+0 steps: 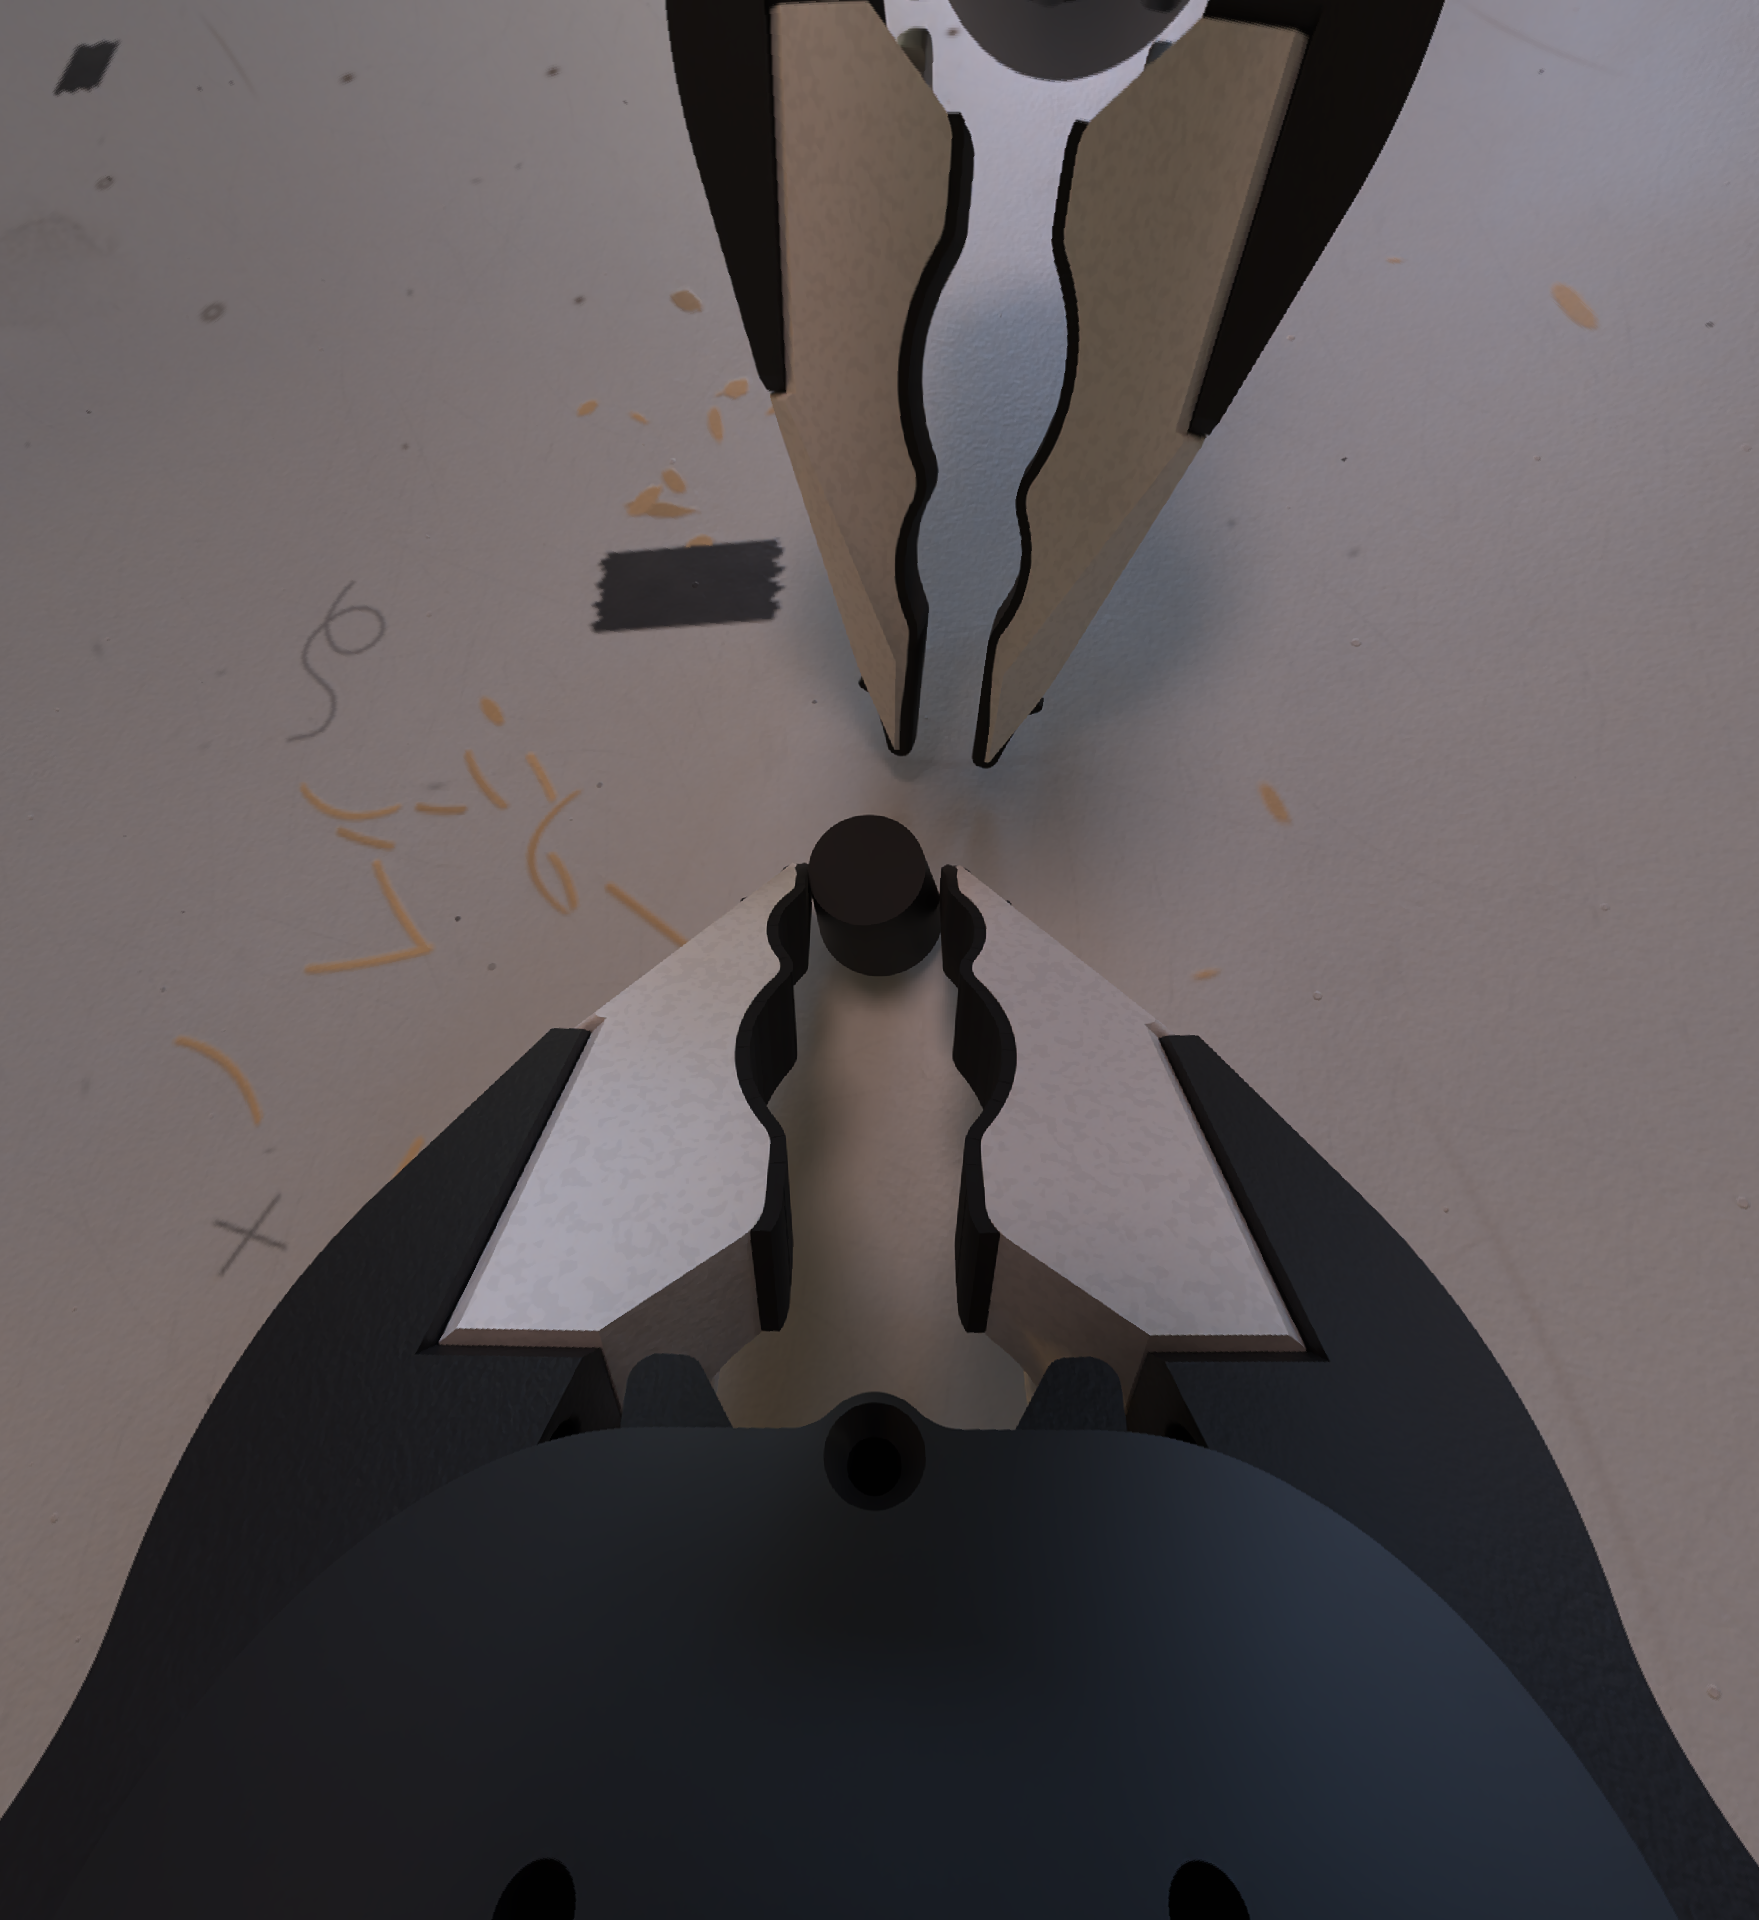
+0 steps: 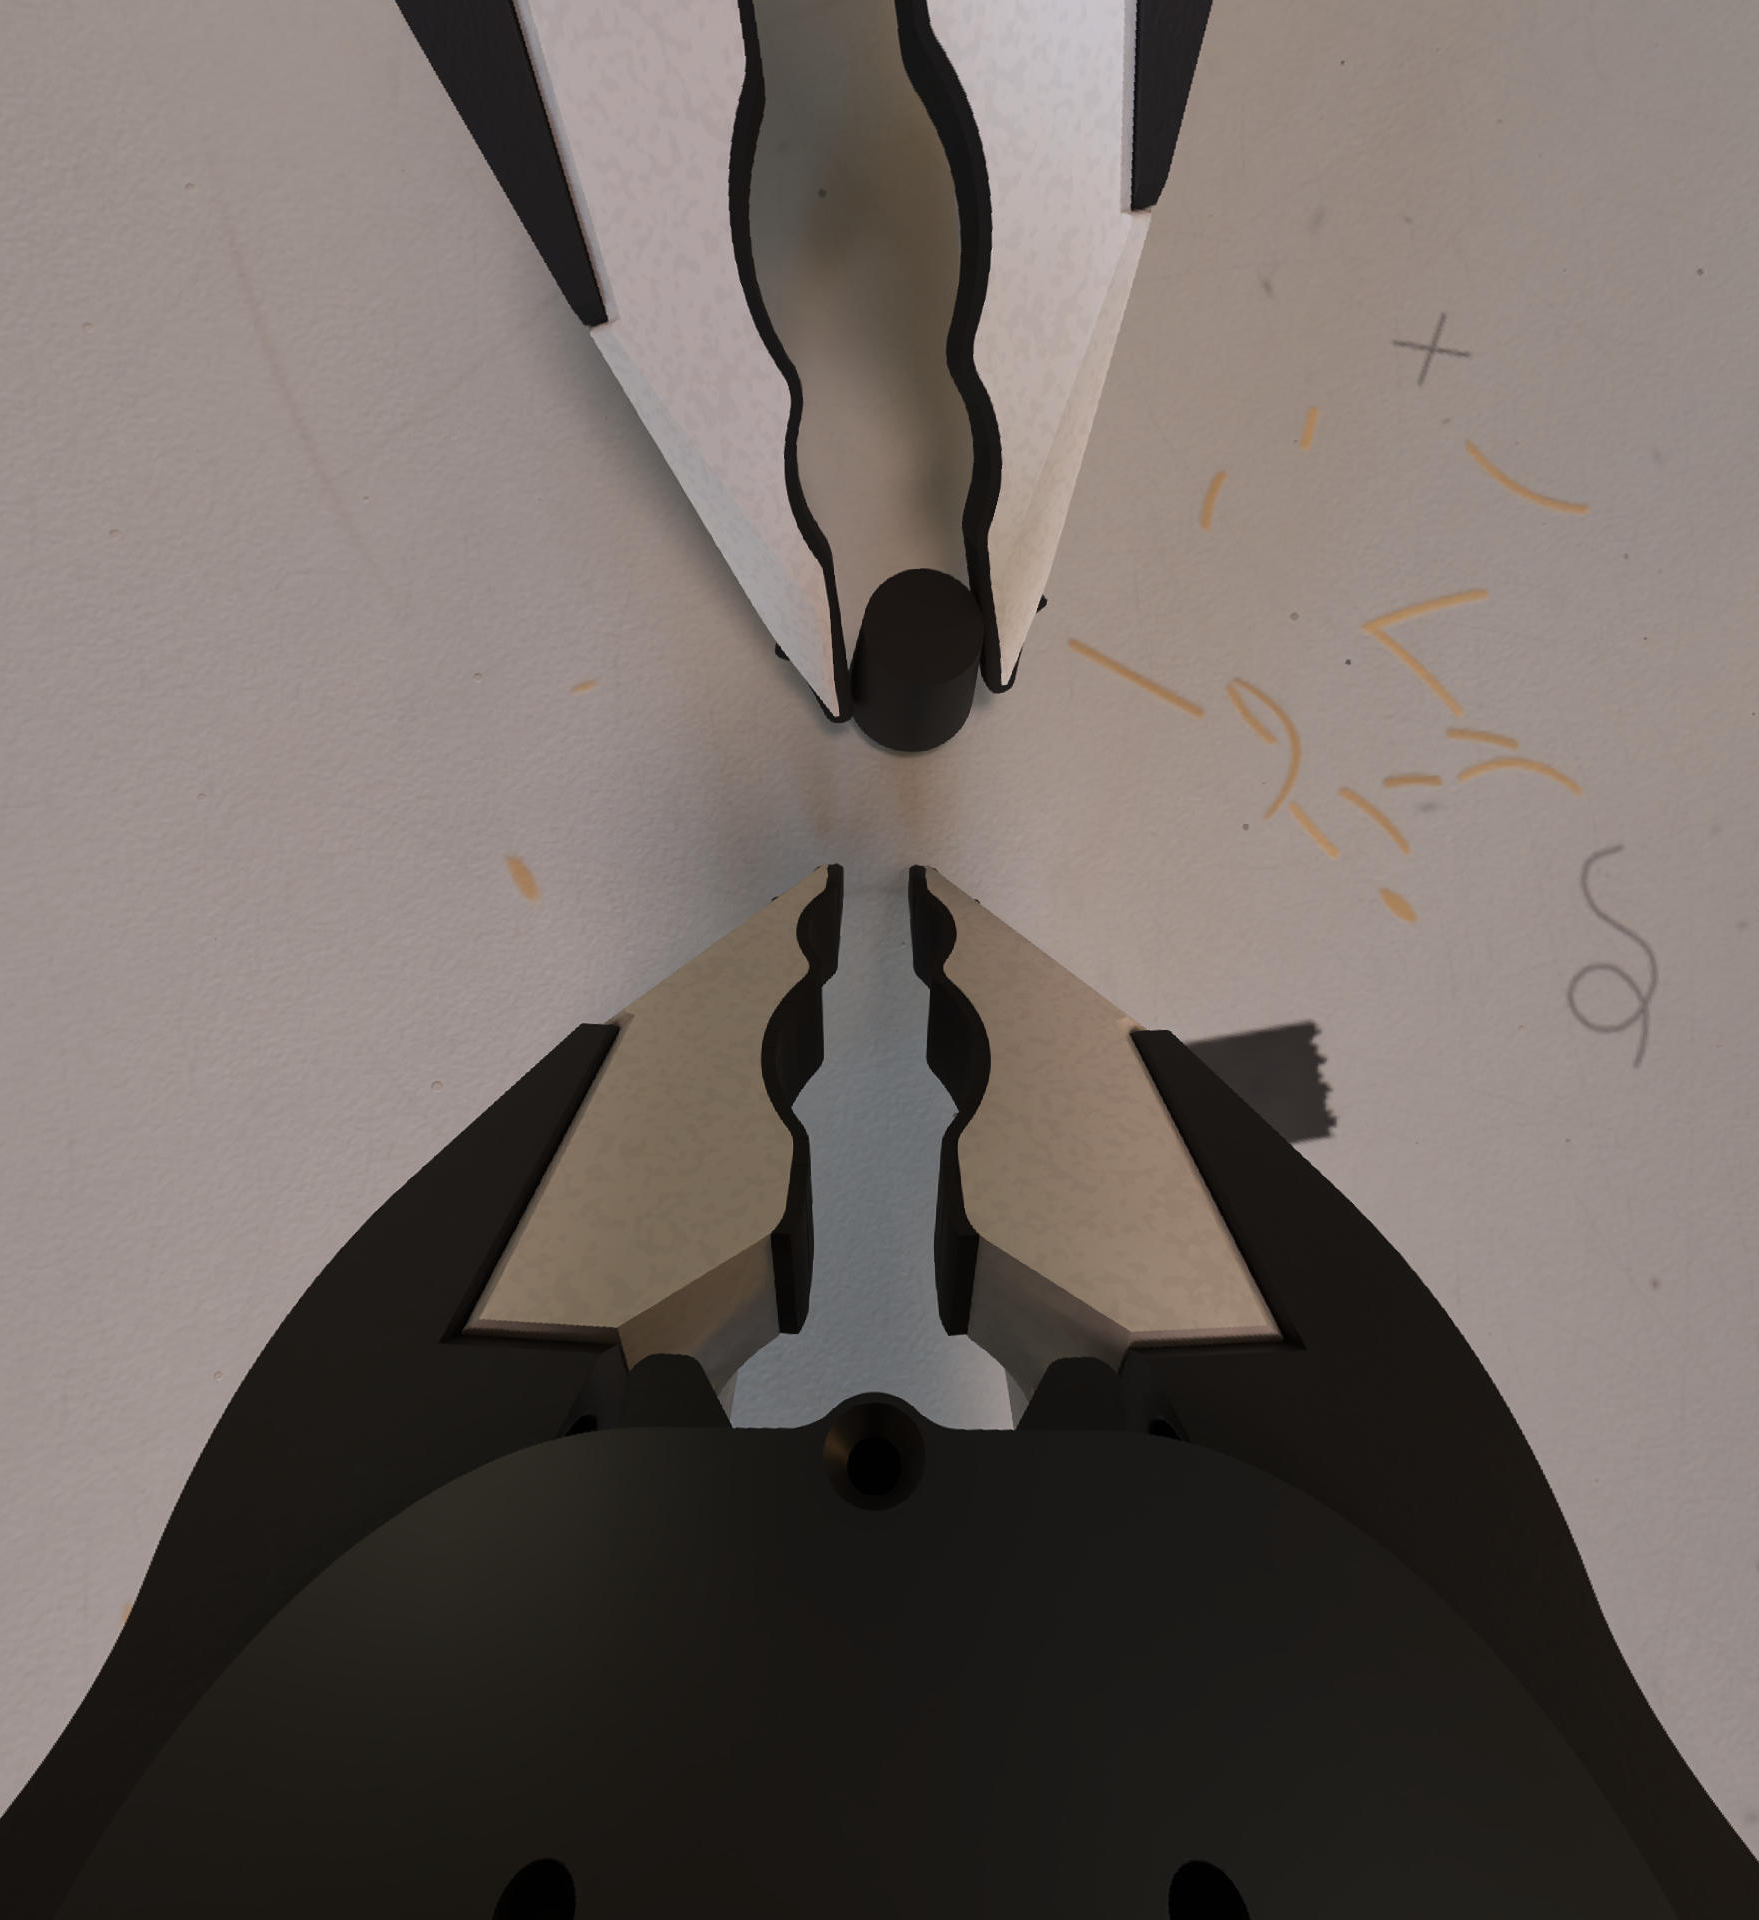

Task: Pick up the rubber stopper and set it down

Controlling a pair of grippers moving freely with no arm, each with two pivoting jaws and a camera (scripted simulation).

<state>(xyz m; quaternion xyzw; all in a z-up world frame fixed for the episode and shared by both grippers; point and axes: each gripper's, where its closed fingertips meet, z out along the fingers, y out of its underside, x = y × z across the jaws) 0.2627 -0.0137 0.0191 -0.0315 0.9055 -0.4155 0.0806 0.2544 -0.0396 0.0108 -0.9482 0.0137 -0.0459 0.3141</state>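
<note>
Clamped on both sides of the rubber stopper (image 1: 871, 896), the left gripper (image 1: 875, 883) grips the small dark cylinder right at its fingertips, the black wavy pads touching its flanks. The stopper stands upright, wider face up, just above or on the pale tabletop (image 1: 1477, 935); whether its base touches the surface cannot be told. Directly opposite, on the far side of the stopper in the left wrist view, the right gripper (image 1: 942, 753) points back at it with tan fingers, tips near but apart from the stopper. Its jaws stand slightly parted with nothing between them.

Left of the grippers in that view lie a strip of black tape (image 1: 690, 585), scattered tan scratch marks (image 1: 542, 831), a pencilled loop (image 1: 340, 655) and a small pencilled cross (image 1: 249, 1234). No brand or readable lettering shows anywhere.
</note>
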